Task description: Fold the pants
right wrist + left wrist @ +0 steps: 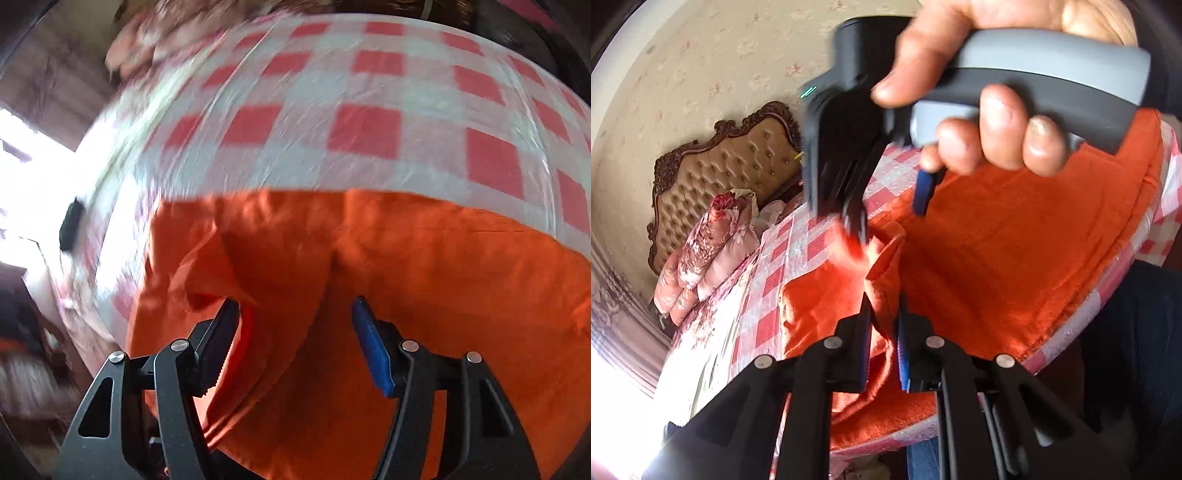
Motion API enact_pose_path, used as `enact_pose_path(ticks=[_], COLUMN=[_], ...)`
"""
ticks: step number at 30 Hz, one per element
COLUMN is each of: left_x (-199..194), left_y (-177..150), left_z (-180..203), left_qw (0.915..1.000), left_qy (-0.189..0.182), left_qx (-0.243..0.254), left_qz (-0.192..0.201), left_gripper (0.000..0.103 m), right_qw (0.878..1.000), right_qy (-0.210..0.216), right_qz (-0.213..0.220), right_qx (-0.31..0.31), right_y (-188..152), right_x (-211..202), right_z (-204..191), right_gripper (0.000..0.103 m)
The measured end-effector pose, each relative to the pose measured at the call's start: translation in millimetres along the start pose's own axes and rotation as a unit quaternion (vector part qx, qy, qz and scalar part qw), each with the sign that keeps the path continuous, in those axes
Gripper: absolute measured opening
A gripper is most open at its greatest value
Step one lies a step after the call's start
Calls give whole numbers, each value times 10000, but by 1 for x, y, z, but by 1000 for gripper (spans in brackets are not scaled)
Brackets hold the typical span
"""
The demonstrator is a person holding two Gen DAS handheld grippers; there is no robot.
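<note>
Orange pants (1015, 258) lie spread on a bed with a red-and-white checked cover (798, 258). My left gripper (884, 306) is shut on a raised fold of the orange cloth, which runs up between its pads. My right gripper (295, 306) is open just above the pants (424, 277), with a loose fold lying between its jaws. The right gripper also shows in the left wrist view (886, 218), held by a hand over the pants, blurred.
A tufted headboard (738, 162) and floral pillows (713, 251) sit at the far end of the bed. A bright window is at the left. The bed's near edge (1108, 288) runs along the right. A dark small object (70, 225) lies on the cover.
</note>
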State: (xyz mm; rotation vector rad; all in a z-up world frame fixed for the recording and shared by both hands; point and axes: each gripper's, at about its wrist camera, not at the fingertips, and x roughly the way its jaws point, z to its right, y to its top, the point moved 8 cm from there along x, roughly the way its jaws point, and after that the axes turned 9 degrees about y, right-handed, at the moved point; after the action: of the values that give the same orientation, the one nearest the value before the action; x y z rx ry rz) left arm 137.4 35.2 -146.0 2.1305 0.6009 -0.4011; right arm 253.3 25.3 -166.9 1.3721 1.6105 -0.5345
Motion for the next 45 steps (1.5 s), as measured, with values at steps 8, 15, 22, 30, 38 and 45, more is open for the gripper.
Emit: enact_pose_path(ticks=[8,15,22,30,38,45], left_x=[-1,-8,-16,-23,-18,-9], left_y=[7,10,9,20,24,18], left_z=[-10,-6,9,61,89,102], left_qw=[9999,9999,9998,9972,9962,9954], left_qy=[-10,78,56,-142,-247,-236], left_qx=[-145,-74,80,523,676,834], left_qz=[27,119,162,514,500,406], left_gripper=[12,12,12,12,12,12], right_qw=[9901,9759,9947,9954,9956,9949], right_qy=[939,1716,943,149,279,198], right_qz=[218,-407,-5,950,875,981], right_qx=[1020,1284,405,-50,209,100], right_y=[-15,-30,-9,-25,-40,-44], right_x=[-17,-3,14,-29,-27,-20], right_z=[22,3,-18,5,50,55], right_gripper=[66,69,8,8,8,10])
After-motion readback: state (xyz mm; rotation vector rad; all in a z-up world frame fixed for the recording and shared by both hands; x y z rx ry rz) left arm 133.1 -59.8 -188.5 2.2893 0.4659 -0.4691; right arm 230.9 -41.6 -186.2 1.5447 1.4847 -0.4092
